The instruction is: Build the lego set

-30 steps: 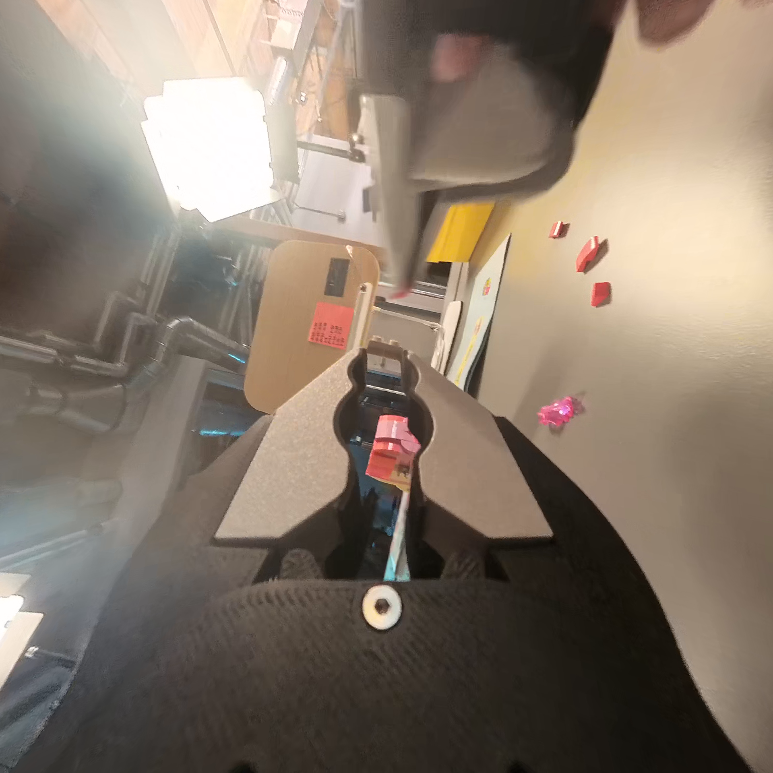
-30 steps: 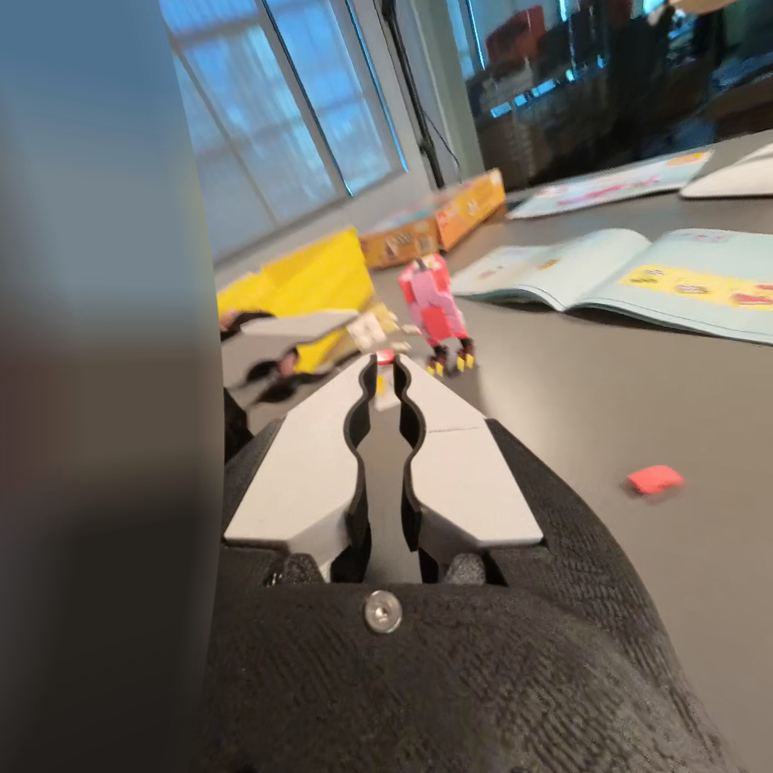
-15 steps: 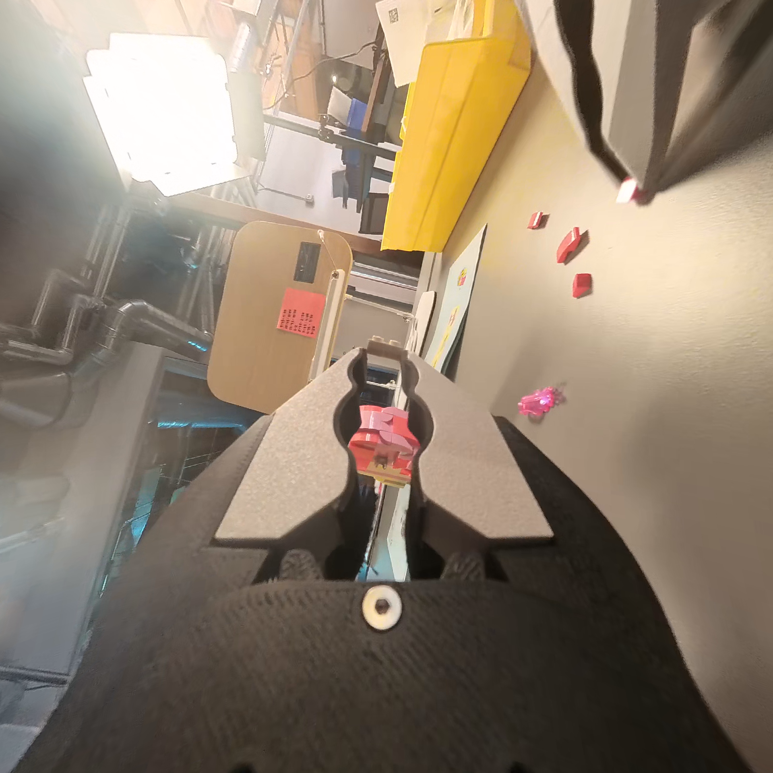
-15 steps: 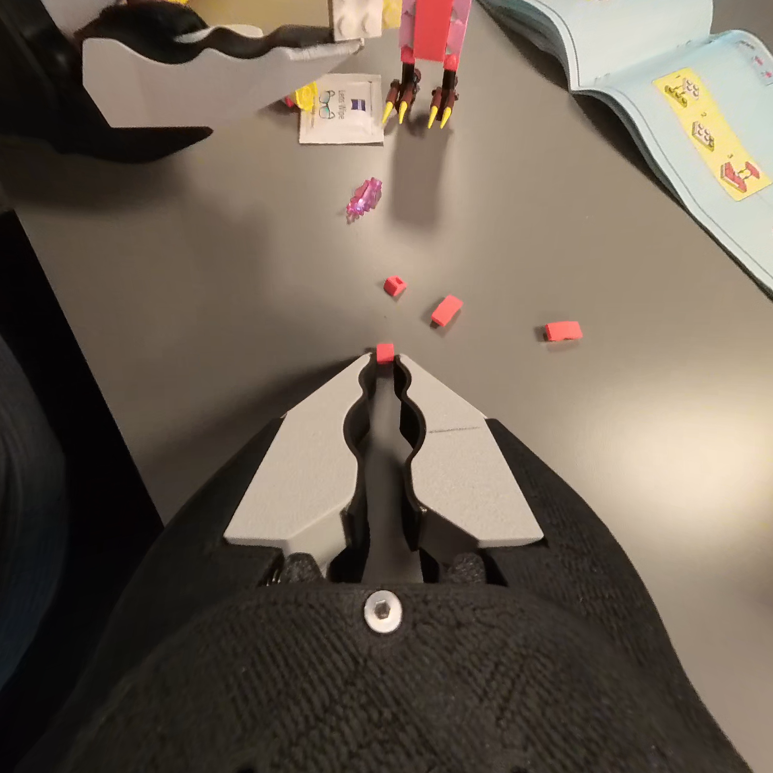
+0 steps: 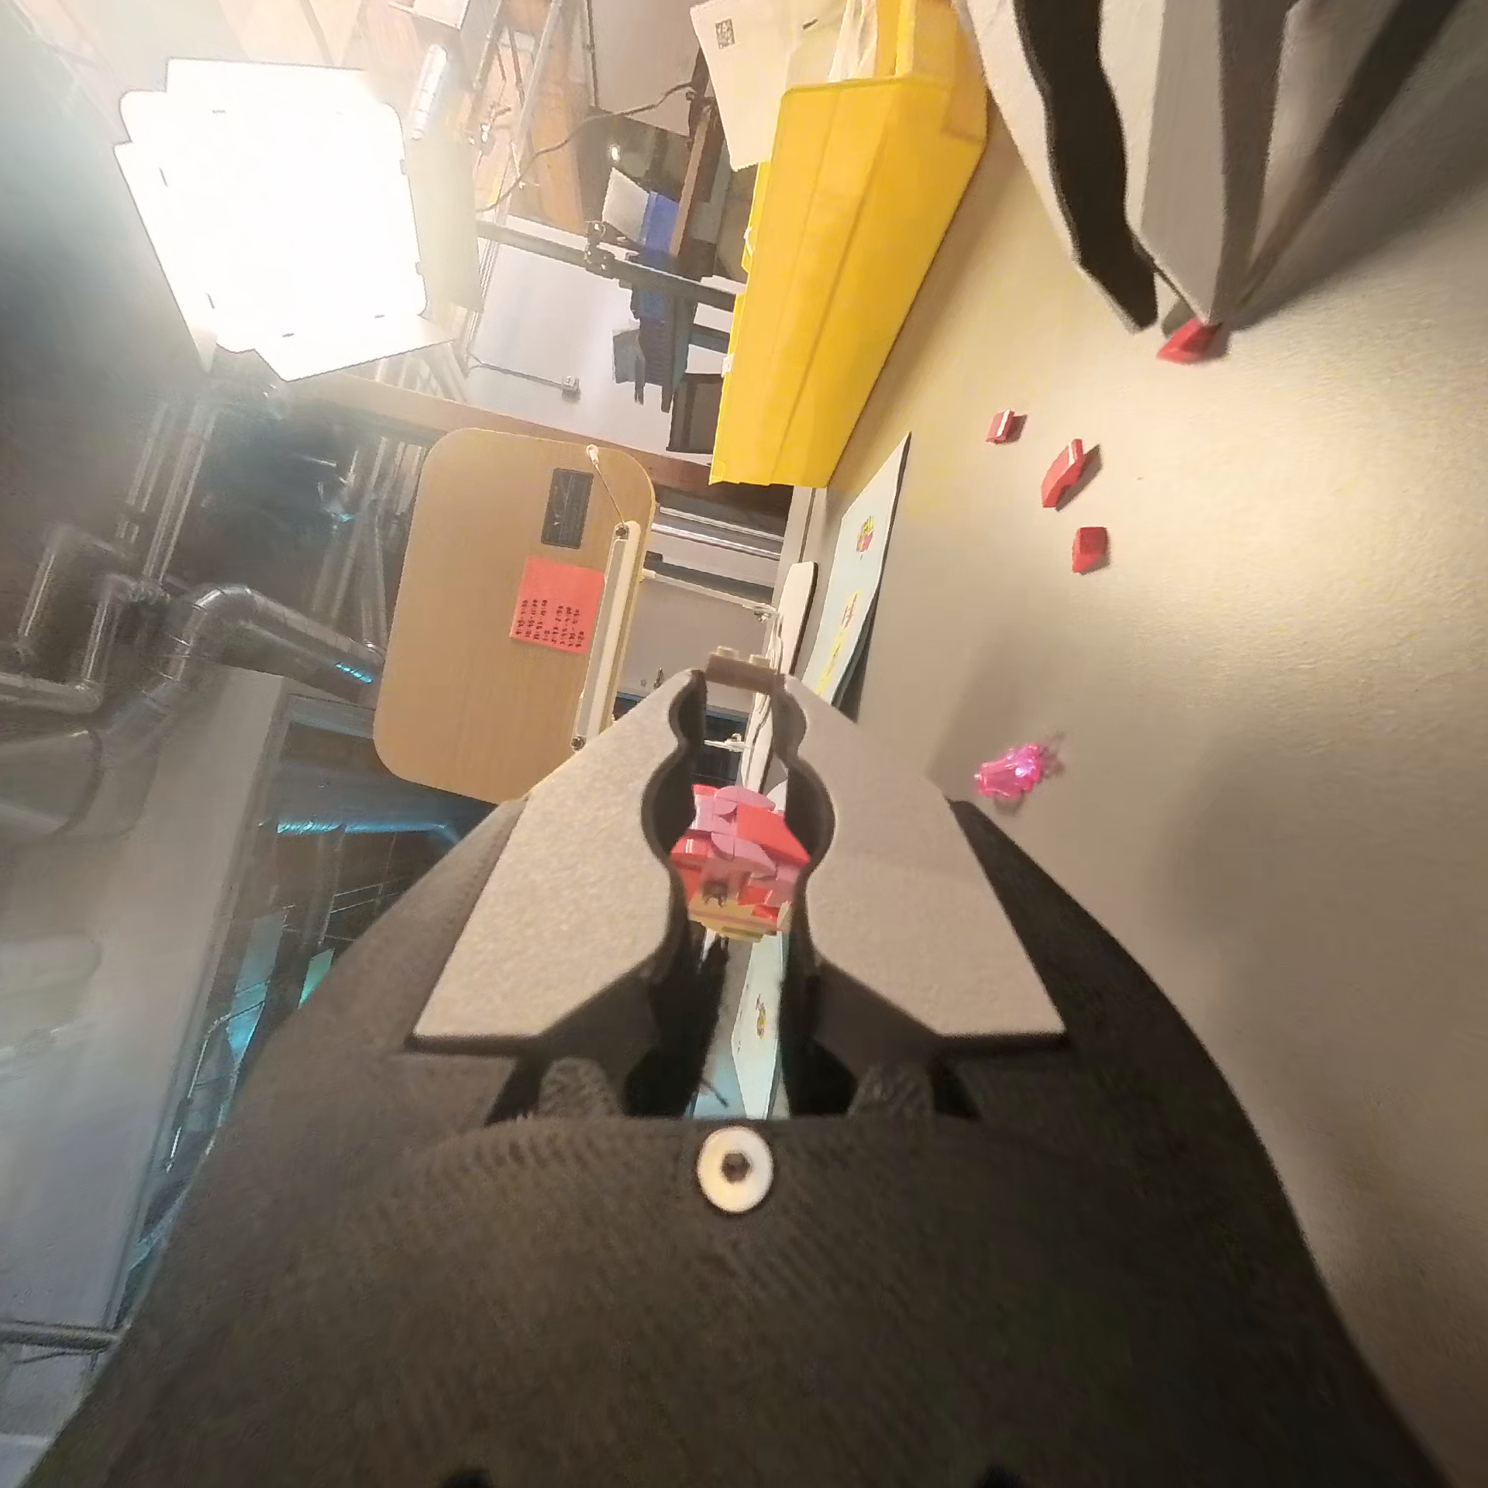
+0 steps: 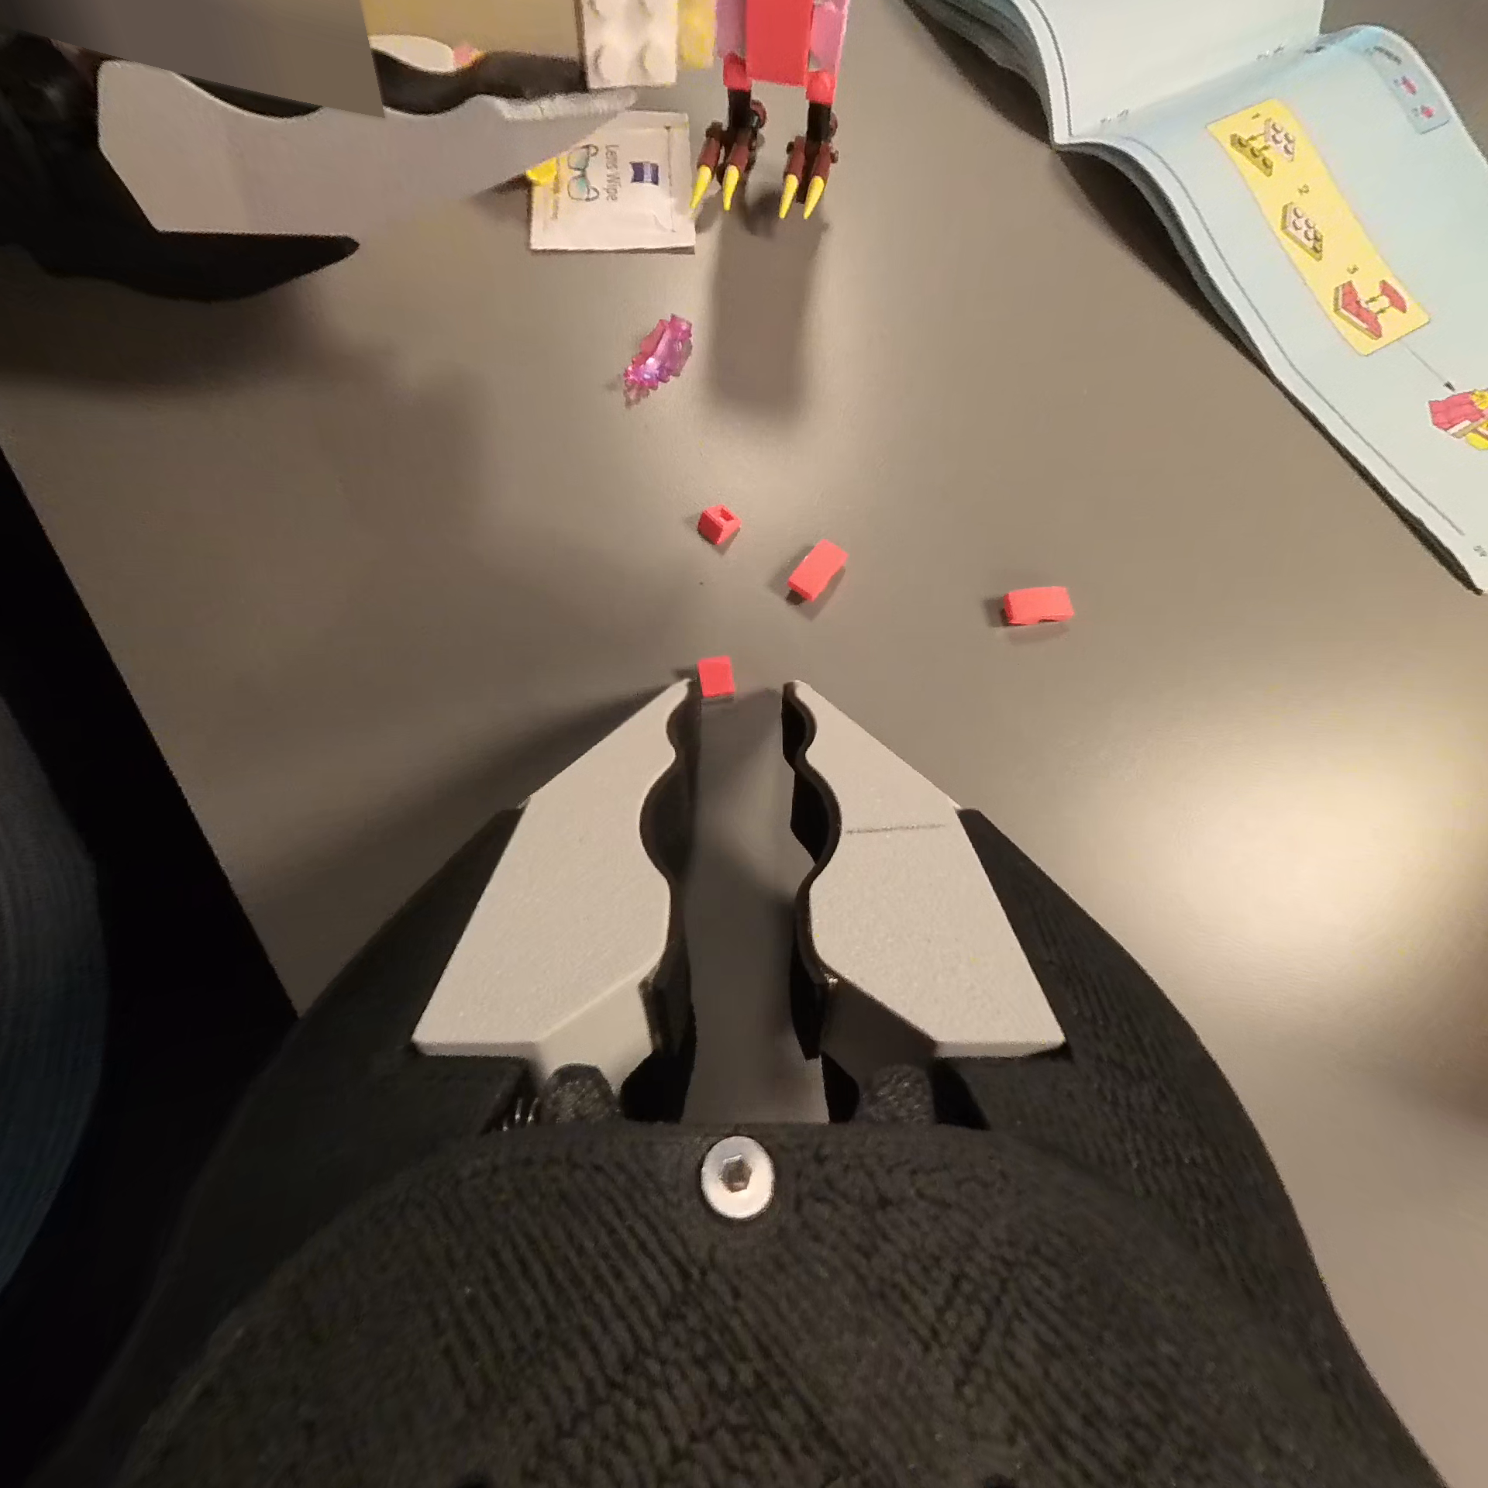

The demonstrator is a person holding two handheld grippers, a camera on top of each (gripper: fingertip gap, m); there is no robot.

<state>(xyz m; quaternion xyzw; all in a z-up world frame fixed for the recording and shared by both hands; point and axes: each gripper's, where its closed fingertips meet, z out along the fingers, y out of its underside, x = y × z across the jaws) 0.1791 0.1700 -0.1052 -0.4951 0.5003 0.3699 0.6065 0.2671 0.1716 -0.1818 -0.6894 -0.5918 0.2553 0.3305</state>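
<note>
My left gripper (image 5: 742,680) is shut on a small white brick (image 5: 741,671) at its fingertips. A red and pink brick model (image 5: 741,870) hangs from that brick; in the right wrist view its legs with yellow claws (image 6: 761,153) hover just above the grey table (image 6: 403,523). My right gripper (image 6: 737,688) is open, with its tips low over the table. A small red brick (image 6: 715,675) lies on the table beside its left fingertip (image 6: 676,692); the right pad stands clear of it. In the left wrist view this brick (image 5: 1188,346) lies under the right gripper's tips.
Three more small red pieces (image 6: 719,523) (image 6: 817,568) (image 6: 1037,604) and a clear pink piece (image 6: 660,358) lie ahead of the right gripper. A white sachet (image 6: 612,193) lies under the left gripper. An open booklet (image 6: 1288,201) lies at the right. A yellow bin (image 5: 845,241) stands farther back. The gap from one gripper's tips to the other's is roughly 12 cm. The left tips stand about 6 cm off the clear pink piece (image 6: 660,358). The left camera catches it too, in the left wrist view (image 5: 1014,758).
My right gripper came down to the table shut on the small red brick, then its jaws opened and the brick now rests on the table. The left gripper still holds the model.
</note>
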